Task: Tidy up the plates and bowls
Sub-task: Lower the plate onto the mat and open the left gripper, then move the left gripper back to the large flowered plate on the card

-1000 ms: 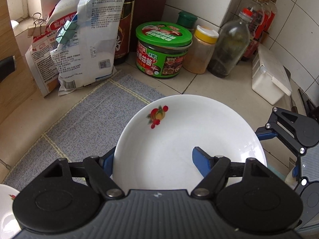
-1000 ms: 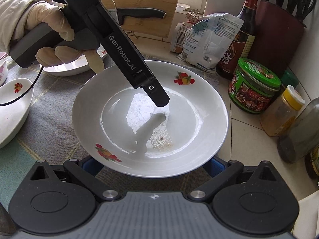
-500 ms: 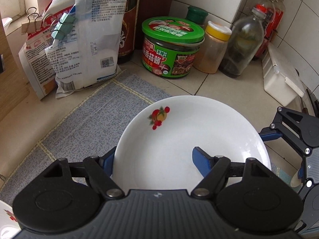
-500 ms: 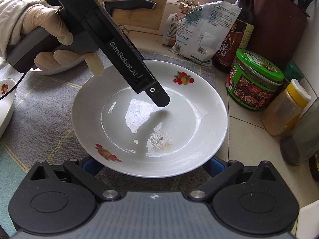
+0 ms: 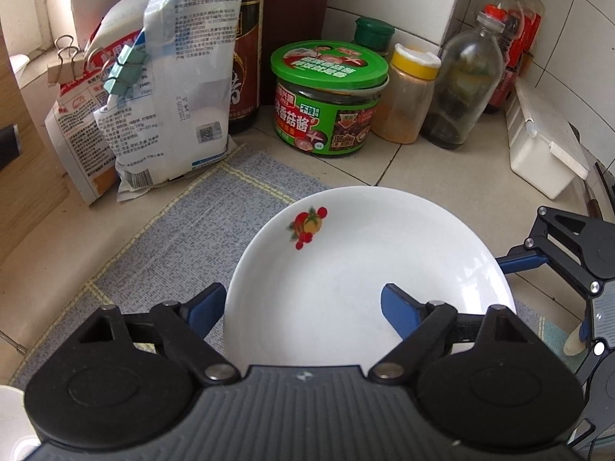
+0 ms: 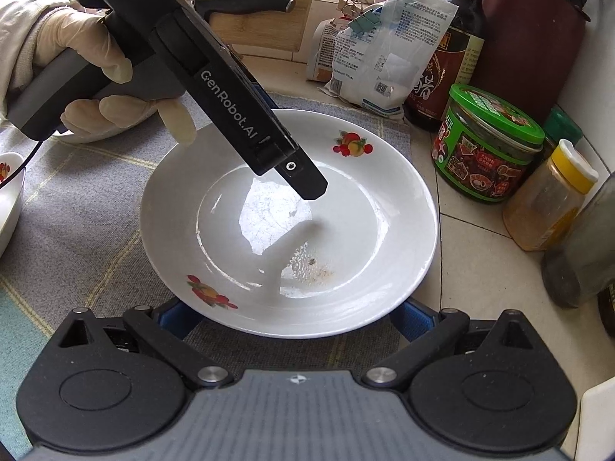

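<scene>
A white plate with fruit prints [image 6: 346, 207] rests on a grey mat [image 6: 88, 230] near the counter corner; it also shows in the left wrist view [image 5: 357, 269]. My left gripper [image 5: 303, 307] straddles the plate's near rim, one blue finger [image 5: 399, 311] over the inside, the other [image 5: 203, 307] outside; the jaws stand apart and do not pinch. In the right wrist view its finger [image 6: 303, 180] hovers over the plate's centre. My right gripper [image 6: 286, 320] is open, its blue fingers under the plate's near rim on both sides.
A green-lidded jar [image 5: 326, 100], a yellow-capped spice jar [image 5: 407, 96], bottles [image 5: 465, 88], clipped bags [image 5: 161, 96] and a white box [image 5: 538, 153] crowd the corner. A second bowl [image 6: 9, 192] sits at the left of the mat. A knife [image 6: 246, 2] lies against a cutting board.
Both grippers and the plate have shifted together toward the jars in the corner. Neither gripper's opening has changed.
</scene>
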The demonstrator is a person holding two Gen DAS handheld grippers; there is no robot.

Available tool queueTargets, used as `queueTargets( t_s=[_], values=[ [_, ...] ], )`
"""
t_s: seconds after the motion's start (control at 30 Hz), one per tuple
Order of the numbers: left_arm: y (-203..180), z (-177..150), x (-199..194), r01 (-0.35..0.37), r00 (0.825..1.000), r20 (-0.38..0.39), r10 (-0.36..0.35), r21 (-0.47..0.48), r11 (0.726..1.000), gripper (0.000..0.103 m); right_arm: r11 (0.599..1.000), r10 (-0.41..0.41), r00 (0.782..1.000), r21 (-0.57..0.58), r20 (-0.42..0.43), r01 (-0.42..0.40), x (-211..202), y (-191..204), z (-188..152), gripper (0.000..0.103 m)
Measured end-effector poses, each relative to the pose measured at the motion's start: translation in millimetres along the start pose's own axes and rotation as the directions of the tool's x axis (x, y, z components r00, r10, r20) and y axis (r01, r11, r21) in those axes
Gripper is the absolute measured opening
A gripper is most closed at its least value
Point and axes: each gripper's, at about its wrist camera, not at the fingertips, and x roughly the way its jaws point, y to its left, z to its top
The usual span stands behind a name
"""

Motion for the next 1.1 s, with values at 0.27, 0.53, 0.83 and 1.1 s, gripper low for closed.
queueTargets(
  t_s=[0.27,0.53,0.83,1.1],
  values=[
    [-10.3,-13.7,-45.9,-0.053,0.998,0.029,0.053,0.004,0.999,0.088,0.999,-0.010,1.000,0.047,-0.017,0.011,-20.3,11.3,-14.9,0.103],
    [-39.9,-37.4,-118.0,-0.108,0.989,0.100,0.107,-0.004,0.994,0.088,0.997,-0.036,0.999,0.069,0.025,0.034,-57.6,40.7,-25.6,0.103],
    [-95.2,-103.3,-181.5,-0.190,0.961,0.189,0.204,-0.092,0.978,0.095,0.991,-0.059,0.996,0.127,0.070,0.050,-92.1,79.0,-47.6,0.103],
    [-141.0,-175.8,-212.0,-0.256,0.934,0.207,0.293,-0.188,0.948,0.095,0.995,-0.027,0.995,0.102,0.096,0.018,-122.4,108.4,-75.0,0.103]
  ],
)
